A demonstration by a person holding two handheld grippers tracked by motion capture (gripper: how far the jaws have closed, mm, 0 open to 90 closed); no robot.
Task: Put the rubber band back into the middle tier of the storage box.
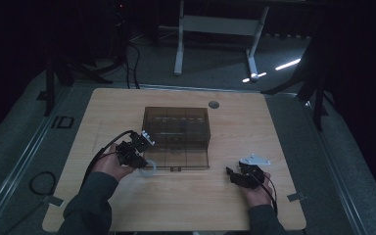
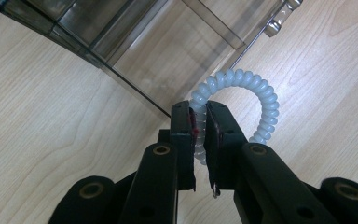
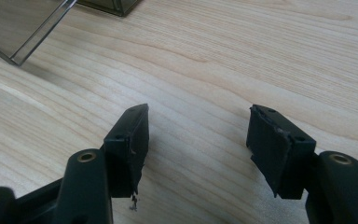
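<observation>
A: Now, left gripper (image 2: 199, 123)?
B: Fingers (image 2: 182, 128) clamped on one white coil ring (image 2: 256, 95), ribbed plastic, just beside the box (image 1: 177, 137) at its near left corner.
A: Box?
B: One, smoky clear plastic, rectangular, with dividers. Wood-grain table (image 1: 186, 196).
A: Right gripper (image 3: 198, 135)?
B: Fingers apart, empty, over bare table.

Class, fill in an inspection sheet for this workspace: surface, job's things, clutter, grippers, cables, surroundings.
Surface: light wooden table, with a round grommet hole near the far edge.
Job's things: white spiral hair tie; smoky clear compartment box.
Clutter: nothing seen.
Grippers: left gripper shut on the hair tie beside the box; right gripper open over bare wood.
Cables: black cable trails from the left gripper.
Surroundings: dark room, grey floor, white table frame behind.
</observation>
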